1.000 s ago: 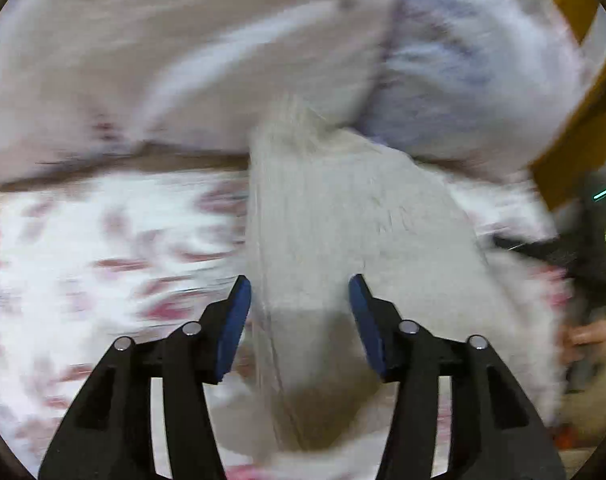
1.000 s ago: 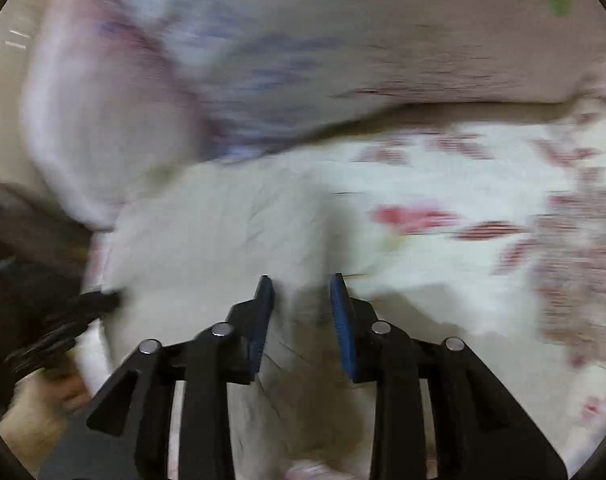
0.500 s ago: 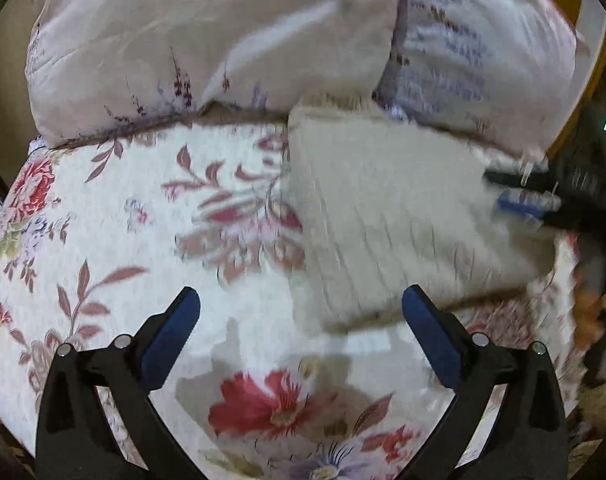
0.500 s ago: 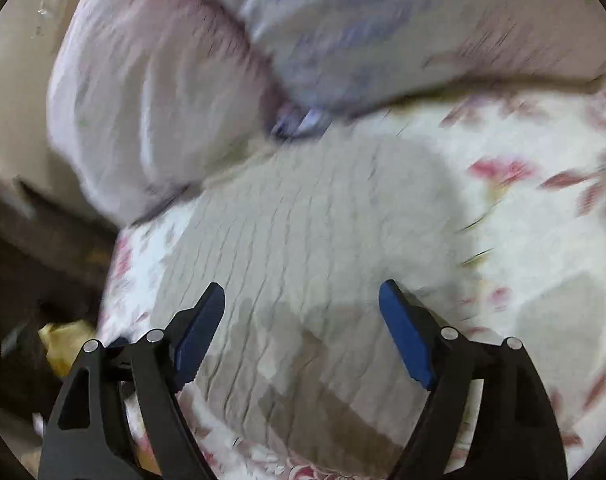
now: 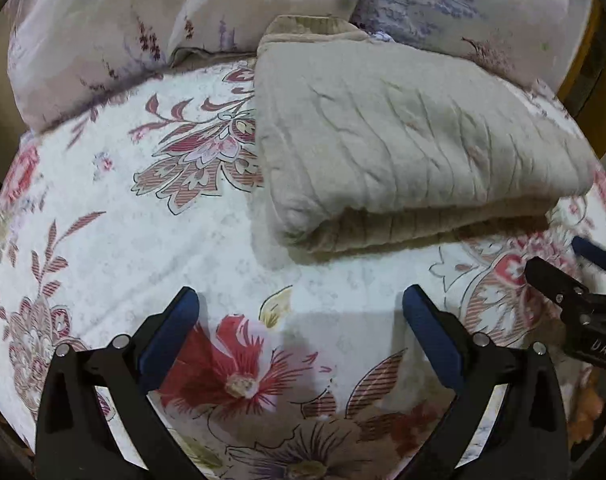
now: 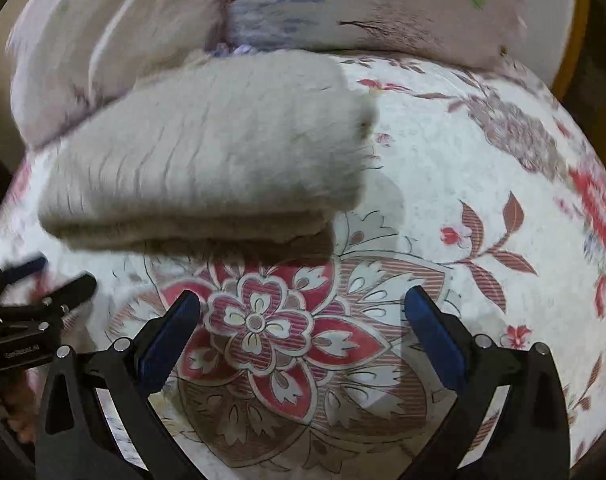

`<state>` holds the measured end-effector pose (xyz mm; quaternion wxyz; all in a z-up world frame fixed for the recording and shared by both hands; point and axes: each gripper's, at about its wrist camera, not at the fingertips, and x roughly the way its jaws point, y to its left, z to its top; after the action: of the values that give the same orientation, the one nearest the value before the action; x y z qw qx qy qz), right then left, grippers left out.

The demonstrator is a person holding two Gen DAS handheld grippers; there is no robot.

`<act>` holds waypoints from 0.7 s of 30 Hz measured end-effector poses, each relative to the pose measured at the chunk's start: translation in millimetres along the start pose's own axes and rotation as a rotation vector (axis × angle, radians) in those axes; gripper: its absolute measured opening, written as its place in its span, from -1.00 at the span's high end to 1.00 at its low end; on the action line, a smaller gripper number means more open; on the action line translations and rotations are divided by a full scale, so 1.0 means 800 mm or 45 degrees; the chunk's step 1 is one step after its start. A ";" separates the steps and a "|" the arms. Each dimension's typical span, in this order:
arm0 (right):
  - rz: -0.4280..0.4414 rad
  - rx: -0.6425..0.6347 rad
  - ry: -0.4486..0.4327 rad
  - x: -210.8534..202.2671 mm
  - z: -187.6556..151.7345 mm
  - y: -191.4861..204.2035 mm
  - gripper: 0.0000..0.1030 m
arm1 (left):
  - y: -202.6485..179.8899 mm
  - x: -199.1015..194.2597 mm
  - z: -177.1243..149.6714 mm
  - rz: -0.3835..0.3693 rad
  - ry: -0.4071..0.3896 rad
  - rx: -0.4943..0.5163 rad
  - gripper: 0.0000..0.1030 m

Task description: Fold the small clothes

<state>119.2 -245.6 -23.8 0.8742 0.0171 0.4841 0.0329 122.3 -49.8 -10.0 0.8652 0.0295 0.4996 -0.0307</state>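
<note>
A beige ribbed garment point(image 5: 403, 148) lies folded in a thick rectangle on the floral bedsheet, its far edge against the pillows. It also shows in the right wrist view point(image 6: 207, 160). My left gripper point(image 5: 299, 320) is open and empty, hovering above the sheet a little short of the garment's near edge. My right gripper point(image 6: 303, 316) is open and empty, also short of the near edge. The right gripper appears at the right edge of the left wrist view point(image 5: 583, 280). The left gripper appears at the left edge of the right wrist view point(image 6: 31, 296).
The floral bedsheet point(image 5: 123, 220) covers the bed. Two pale patterned pillows point(image 5: 143, 20) point(image 5: 463, 0) lie along the far side behind the garment. A yellow-brown frame point(image 5: 583, 60) and dark room lie beyond the bed's right edge.
Both grippers have let go of the garment, opened wide and drawn back toward me. The garment now lies folded on the sheet.
</note>
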 end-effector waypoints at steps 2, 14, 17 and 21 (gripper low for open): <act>-0.030 -0.031 -0.024 0.003 -0.003 0.006 -0.97 | 0.002 -0.001 -0.005 -0.002 -0.034 -0.015 -0.97; -0.037 -0.013 -0.068 0.000 -0.011 0.003 -0.97 | 0.004 -0.004 -0.013 0.001 -0.109 -0.013 -0.97; -0.036 -0.013 -0.068 0.001 -0.009 0.003 -0.97 | 0.004 -0.004 -0.013 0.002 -0.109 -0.013 -0.97; -0.036 -0.014 -0.068 0.001 -0.009 0.003 -0.97 | 0.004 -0.003 -0.013 0.002 -0.109 -0.013 -0.97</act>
<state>113.7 -243.6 -28.1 0.8872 0.0063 0.4608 0.0229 112.4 -45.6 -12.8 0.8859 0.0241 0.4624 -0.0286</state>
